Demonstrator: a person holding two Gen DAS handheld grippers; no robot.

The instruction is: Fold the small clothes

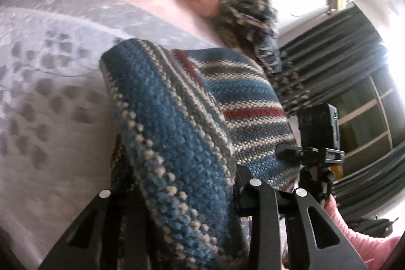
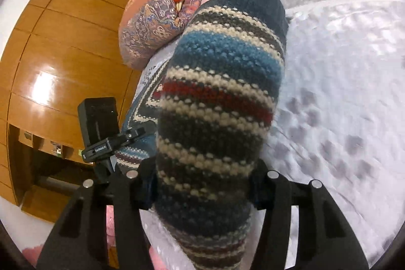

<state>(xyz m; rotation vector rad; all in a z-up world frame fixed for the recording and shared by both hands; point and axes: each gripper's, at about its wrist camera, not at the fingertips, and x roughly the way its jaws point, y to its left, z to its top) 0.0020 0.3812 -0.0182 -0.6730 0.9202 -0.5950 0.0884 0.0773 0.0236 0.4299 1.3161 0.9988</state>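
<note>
Your right gripper [image 2: 202, 184] pinching a chunky striped knit sock [image 2: 217, 103], long axis running up-frame, dark ribbed cuff topmost, your left gripper [image 1: 182, 194] clamping its folded blue band, over grey textured bedspread [image 2: 341, 80].

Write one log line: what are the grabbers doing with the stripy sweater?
left gripper: shut on striped sweater | right gripper: shut on striped sweater | sweater: lifted above grey bedspread
</note>
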